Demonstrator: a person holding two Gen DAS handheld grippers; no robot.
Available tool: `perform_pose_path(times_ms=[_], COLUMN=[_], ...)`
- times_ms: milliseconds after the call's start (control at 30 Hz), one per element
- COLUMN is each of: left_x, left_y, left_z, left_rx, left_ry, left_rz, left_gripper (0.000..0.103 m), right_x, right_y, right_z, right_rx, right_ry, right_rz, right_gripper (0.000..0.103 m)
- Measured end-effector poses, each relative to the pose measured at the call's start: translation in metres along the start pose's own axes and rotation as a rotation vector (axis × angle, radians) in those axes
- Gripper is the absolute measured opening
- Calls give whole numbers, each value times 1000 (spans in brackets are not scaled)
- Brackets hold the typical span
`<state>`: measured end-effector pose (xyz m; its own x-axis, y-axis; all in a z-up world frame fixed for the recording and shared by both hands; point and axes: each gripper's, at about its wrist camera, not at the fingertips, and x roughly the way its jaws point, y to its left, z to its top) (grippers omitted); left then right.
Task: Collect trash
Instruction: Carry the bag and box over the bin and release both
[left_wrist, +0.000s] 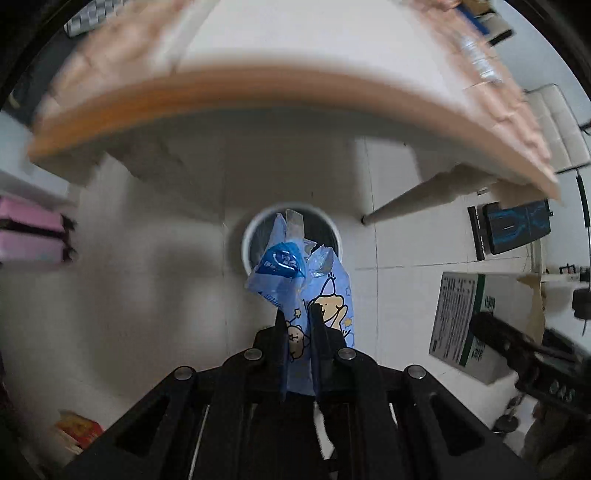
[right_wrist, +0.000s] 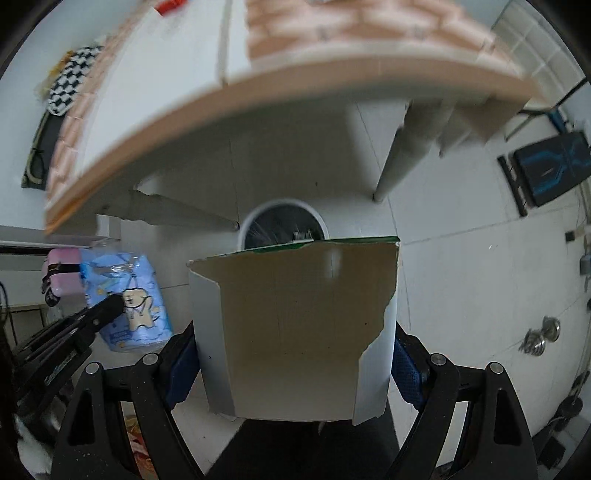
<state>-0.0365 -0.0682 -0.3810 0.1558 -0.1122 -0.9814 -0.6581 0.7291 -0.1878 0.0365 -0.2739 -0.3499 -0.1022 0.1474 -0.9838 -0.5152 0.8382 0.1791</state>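
Note:
My left gripper (left_wrist: 299, 314) is shut on a crumpled blue plastic wrapper (left_wrist: 295, 273) with cartoon prints, held in the air above a round white trash bin (left_wrist: 248, 236) with a dark liner on the floor. My right gripper (right_wrist: 295, 354) is shut on a torn cardboard box (right_wrist: 295, 325), white outside and brown inside, held above the same bin (right_wrist: 321, 218). The wrapper (right_wrist: 129, 295) and the left gripper's fingers (right_wrist: 107, 308) show at the left of the right wrist view. The box and right gripper (left_wrist: 517, 343) show at the right of the left wrist view.
A table (left_wrist: 258, 85) with a wood edge and tiled cloth overhangs the bin; its white legs (left_wrist: 406, 201) stand beside it. Pink boxes (left_wrist: 29, 232) sit on the left. A dark panel (left_wrist: 517, 225) with blue lines leans at right. Dumbbells (right_wrist: 543, 336) lie on the floor.

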Motion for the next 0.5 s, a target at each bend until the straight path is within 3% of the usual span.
perform_pose_path(times_ms=[100, 267, 433, 500], left_x=[76, 177, 247, 262], left_y=[14, 31, 43, 49], left_z=[18, 45, 60, 61], left_rx=[-75, -146, -171, -175], left_ry=[98, 177, 238, 245], left_rz=[-53, -83, -116, -92], left_gripper=[7, 9, 12, 16], right_x=[60, 163, 257, 290], right_y=[-16, -37, -50, -55], right_z=[7, 24, 44, 49], right_rx=[46, 109, 135, 140], right_ry=[36, 80, 115, 140], right_rz=[31, 73, 93, 104], right_gripper=[88, 88, 88, 89])
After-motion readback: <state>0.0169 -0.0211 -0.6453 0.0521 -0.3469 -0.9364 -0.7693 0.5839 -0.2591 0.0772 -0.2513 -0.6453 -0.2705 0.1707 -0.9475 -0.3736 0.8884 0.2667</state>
